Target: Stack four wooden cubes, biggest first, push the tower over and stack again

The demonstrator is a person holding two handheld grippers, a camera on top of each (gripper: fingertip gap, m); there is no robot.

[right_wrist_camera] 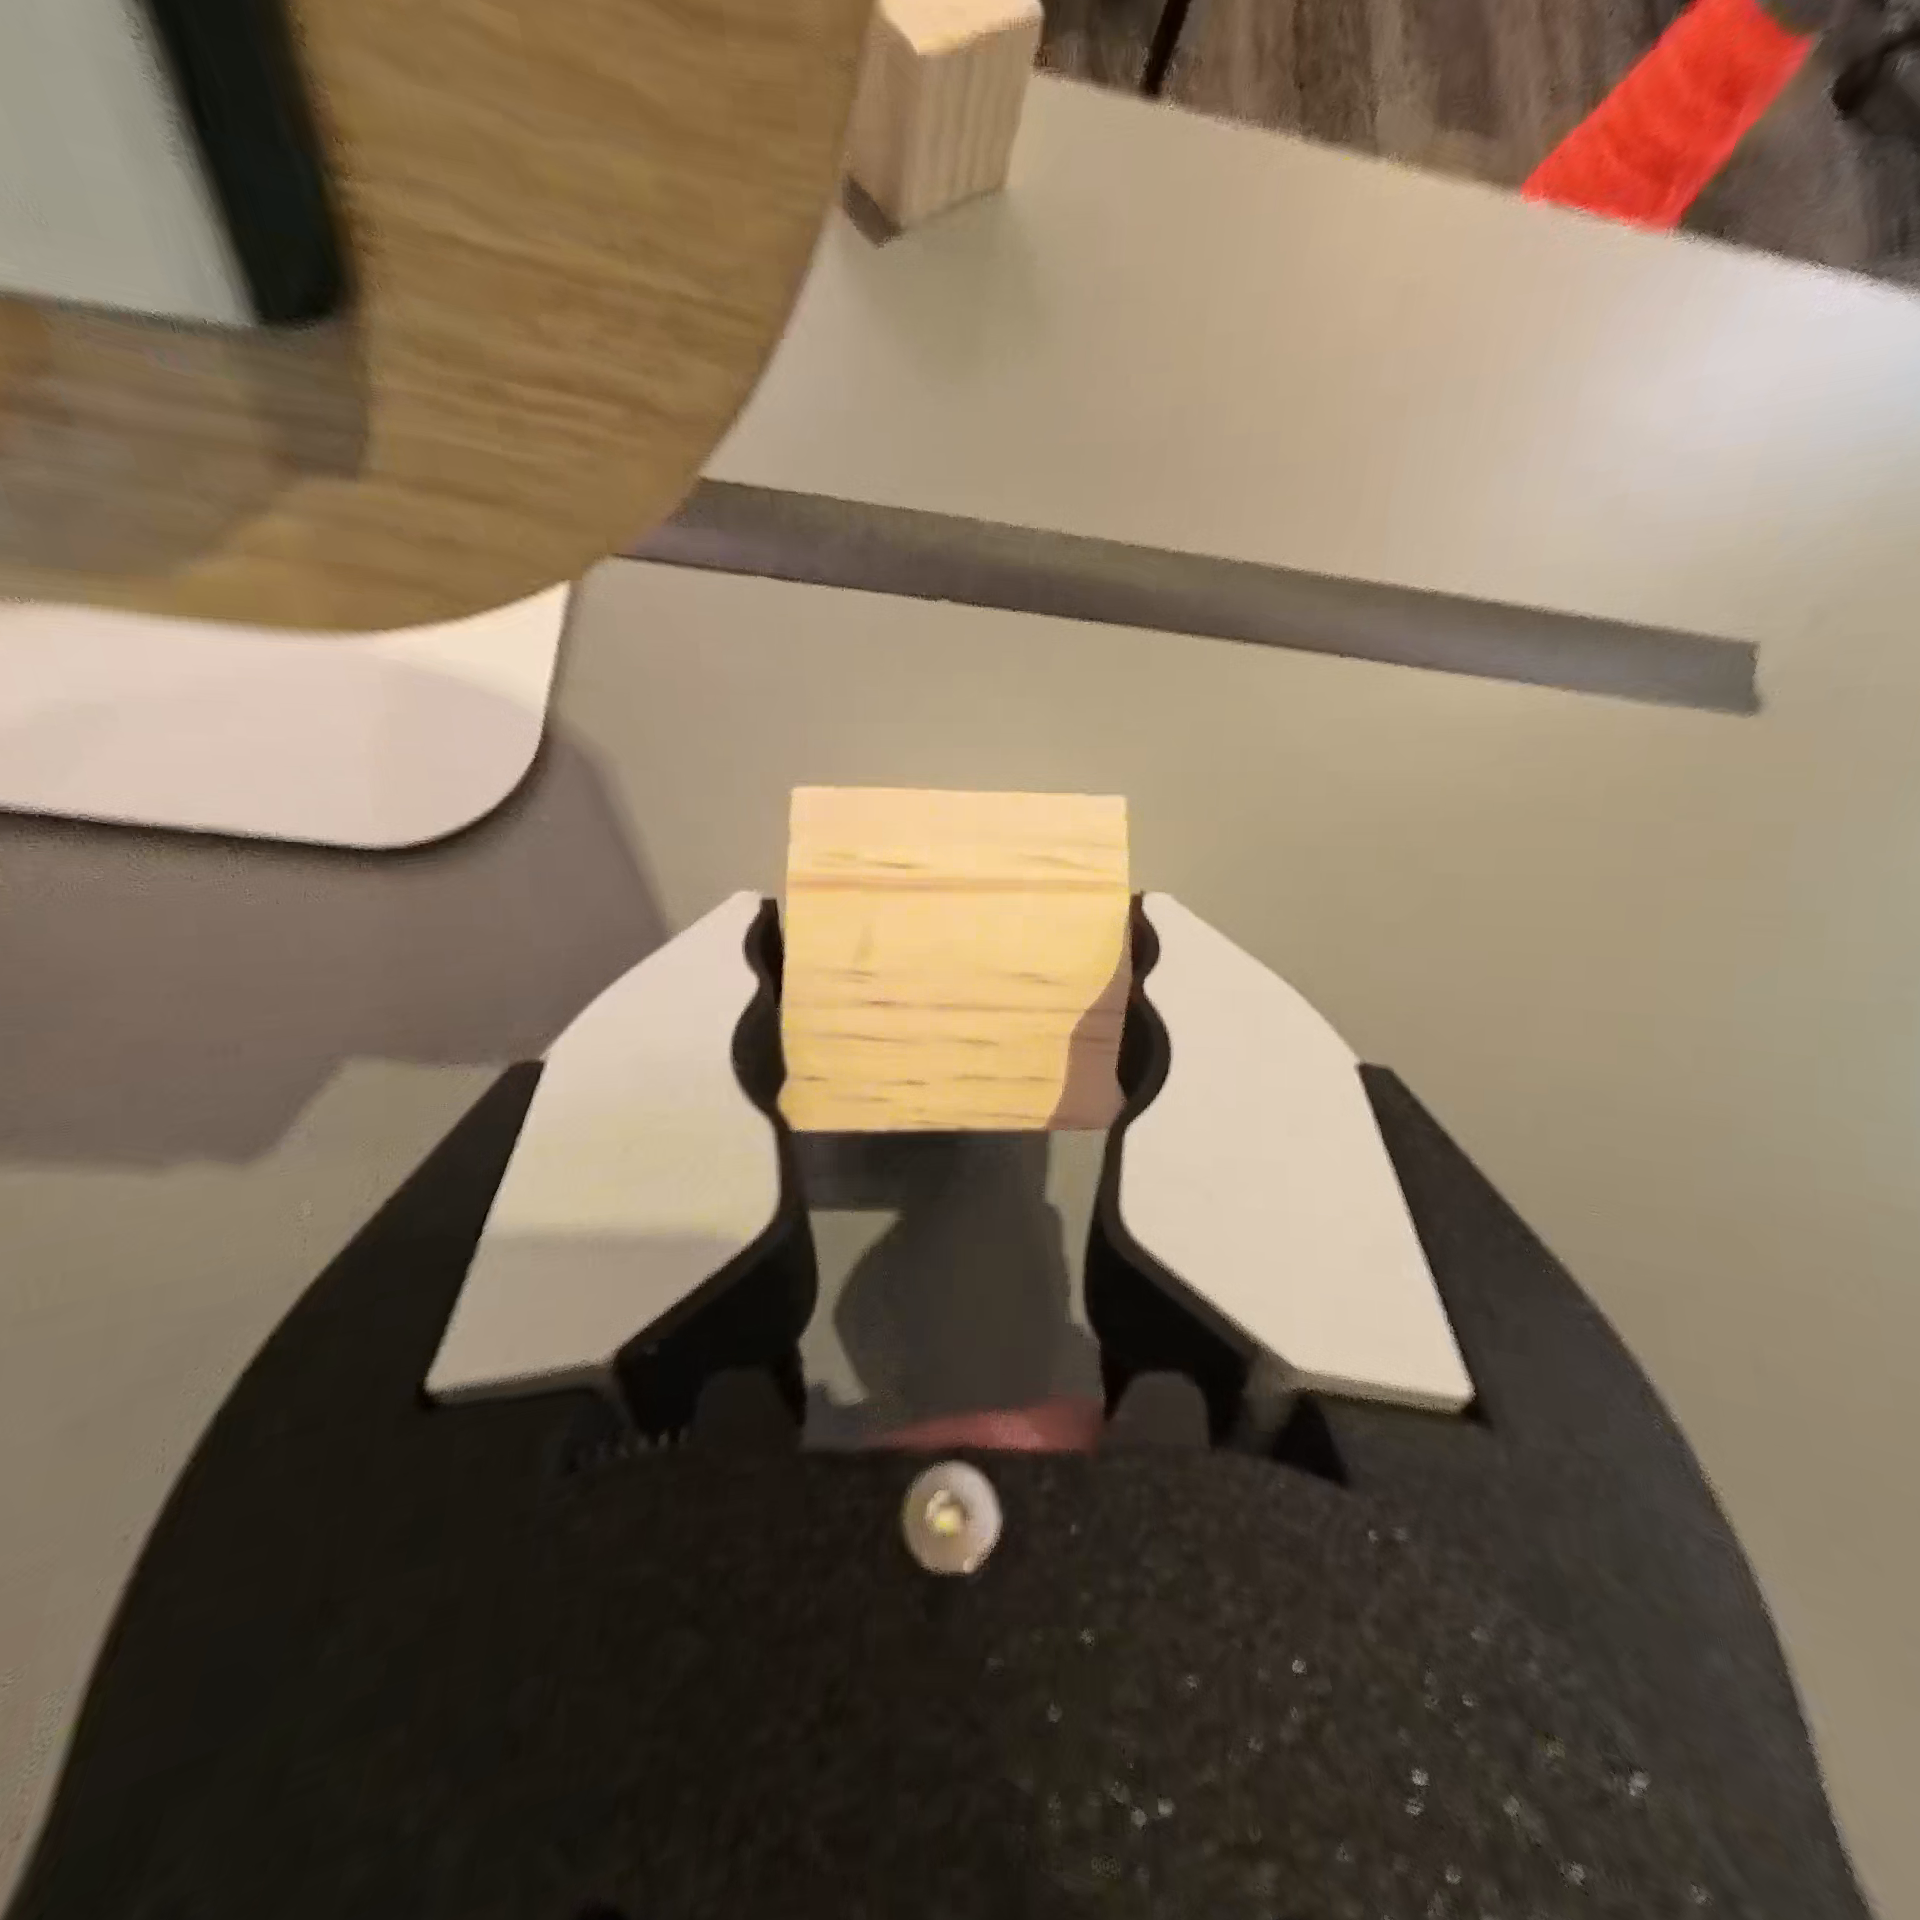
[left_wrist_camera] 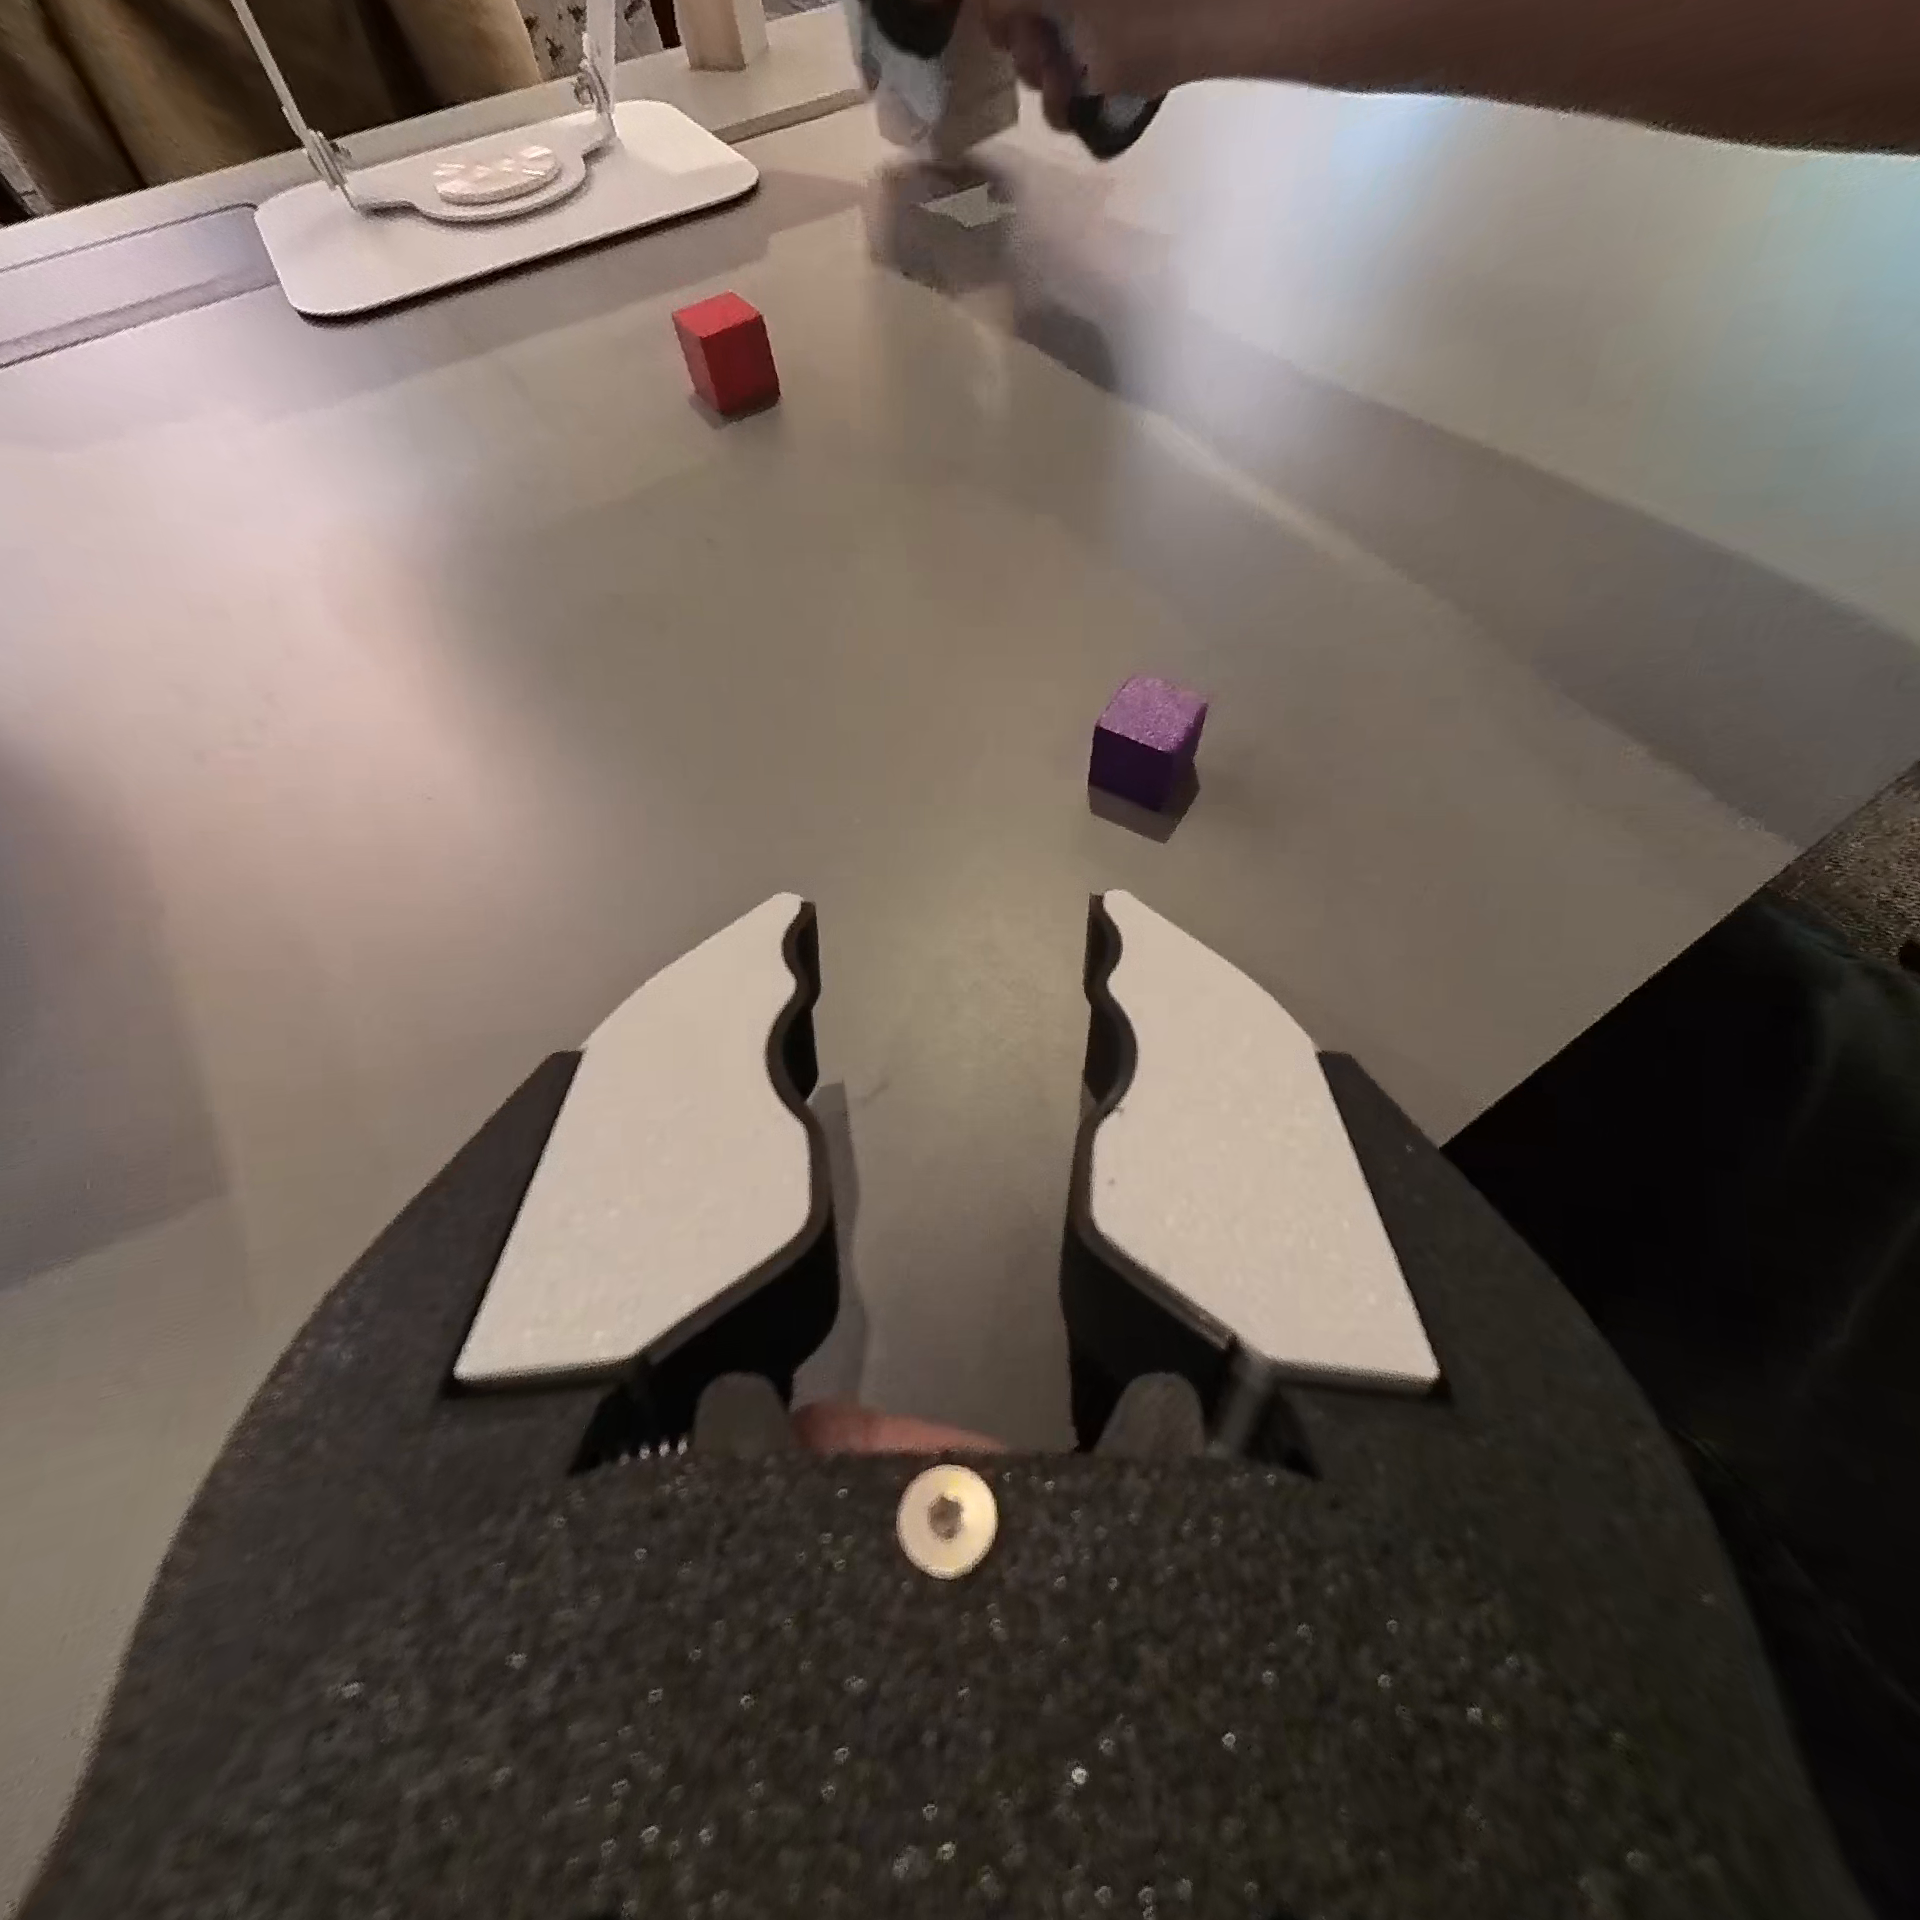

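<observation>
In the left wrist view a red cube (left_wrist_camera: 727, 356) sits far ahead on the grey table and a smaller purple cube (left_wrist_camera: 1145, 746) sits just ahead and right of my left gripper (left_wrist_camera: 951, 914), which is open and empty. The right gripper (left_wrist_camera: 935, 94) shows blurred at the far end, held by a hand, with a pale block in it. In the right wrist view my right gripper (right_wrist_camera: 951, 914) is shut on a natural wooden cube (right_wrist_camera: 951, 966), held above the table.
A white stand base (left_wrist_camera: 499, 208) sits at the far left of the table; it also shows in the right wrist view (right_wrist_camera: 260, 727) under a rounded wooden panel (right_wrist_camera: 520, 312). A pale wooden block (right_wrist_camera: 940, 114) stands at the far edge. A dark groove (right_wrist_camera: 1195, 623) crosses the table. There is about 50 cm between the tips of the two grippers. The dark groove (right_wrist_camera: 1195, 623) is closer to my right gripper, around 11 cm from its tips; the left tips are 60 cm off.
</observation>
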